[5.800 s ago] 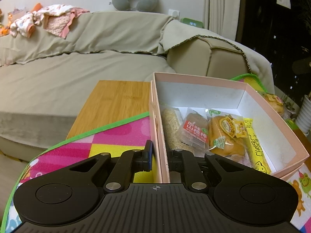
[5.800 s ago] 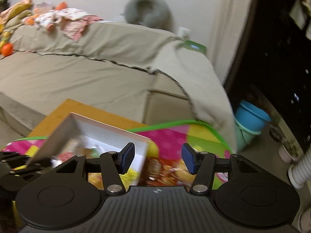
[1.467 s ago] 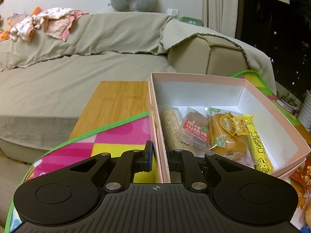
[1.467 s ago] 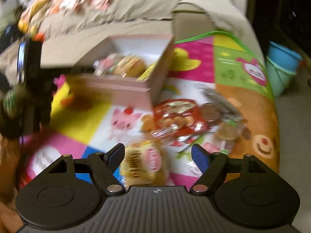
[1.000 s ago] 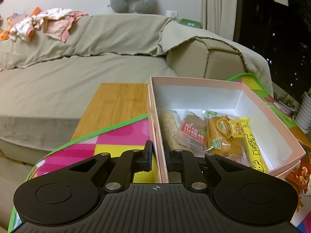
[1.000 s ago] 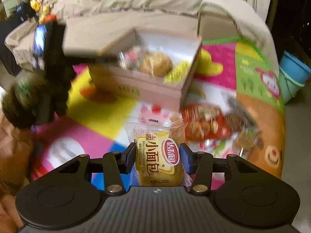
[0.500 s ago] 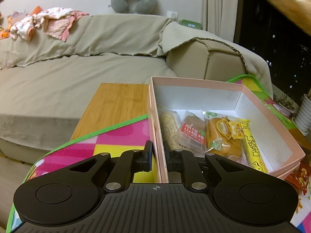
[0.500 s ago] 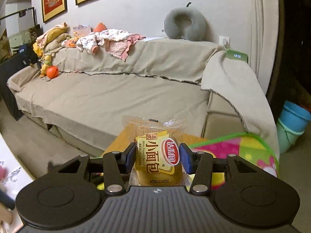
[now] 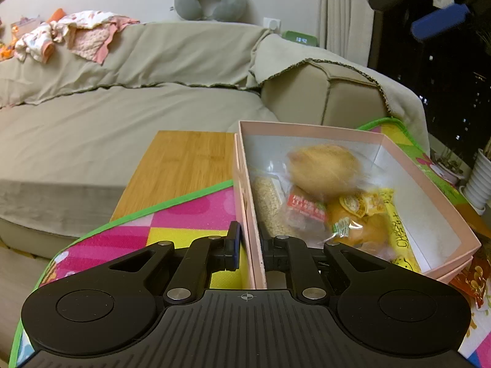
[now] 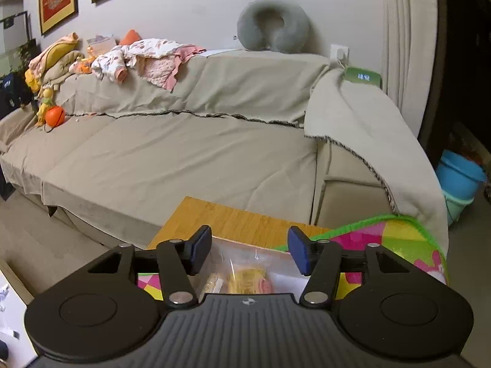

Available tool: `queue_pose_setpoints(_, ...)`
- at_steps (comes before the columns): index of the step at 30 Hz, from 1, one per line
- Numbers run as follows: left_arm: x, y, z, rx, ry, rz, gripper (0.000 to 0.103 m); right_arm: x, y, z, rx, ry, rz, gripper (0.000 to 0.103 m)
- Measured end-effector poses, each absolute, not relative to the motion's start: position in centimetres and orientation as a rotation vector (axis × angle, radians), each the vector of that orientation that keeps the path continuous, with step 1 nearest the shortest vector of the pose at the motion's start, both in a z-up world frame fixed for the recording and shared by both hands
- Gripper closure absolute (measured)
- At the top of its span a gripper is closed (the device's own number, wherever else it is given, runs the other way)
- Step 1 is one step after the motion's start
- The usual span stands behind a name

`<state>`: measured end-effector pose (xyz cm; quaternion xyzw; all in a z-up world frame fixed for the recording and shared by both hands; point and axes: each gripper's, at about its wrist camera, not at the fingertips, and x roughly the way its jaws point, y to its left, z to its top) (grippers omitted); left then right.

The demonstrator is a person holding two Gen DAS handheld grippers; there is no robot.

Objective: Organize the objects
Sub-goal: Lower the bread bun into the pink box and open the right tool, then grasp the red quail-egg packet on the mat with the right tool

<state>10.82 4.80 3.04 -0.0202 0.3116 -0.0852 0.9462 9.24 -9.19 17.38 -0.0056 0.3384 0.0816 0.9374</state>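
Observation:
My left gripper [image 9: 250,247] is shut on the near left wall of the pink box [image 9: 429,178], one finger outside and one inside. In the box lie several wrapped snacks: a sesame bar [image 9: 270,205], a red-label pack [image 9: 305,208], a bun [image 9: 359,224] and a yellow cheese stick [image 9: 399,230]. A wrapped bread bun [image 9: 323,168], blurred, lies on top of them. My right gripper [image 10: 250,250] is open and empty above the box; one of its blue pads shows at the left wrist view's top right [image 9: 438,21]. The bun shows below it [image 10: 248,280].
The box stands on a colourful play mat [image 9: 184,214] over a wooden table [image 9: 184,159]. A beige sofa [image 10: 184,153] lies behind. A red snack pack [image 9: 472,279] lies right of the box. A blue bucket [image 10: 460,174] stands at the far right.
My right gripper has opened and let go of the bread bun, which now lies in the pink box. My left gripper has kept its hold on the box wall.

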Motion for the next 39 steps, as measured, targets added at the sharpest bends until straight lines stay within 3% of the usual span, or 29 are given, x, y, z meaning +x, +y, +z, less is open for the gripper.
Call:
queue_pose_setpoints(13,11.1,4.6,2.7,-0.031,0.642,-0.171,0.091,5.9,-15.6,14.7,0.062,0.787,0.092,0.039)
queue_pose_setpoints(29,10.9,4.4,2.5,-0.017,0.639,-0.165,0.091,-5.4,-22.2,6.2,0.039,0.873,-0.043,0.034)
queue_pose_setpoints(39,10.9,4.4,2.5,-0.015,0.641,-0.164,0.091,-6.3,-20.6,3.6,-0.103,0.859,0.033,0.017)
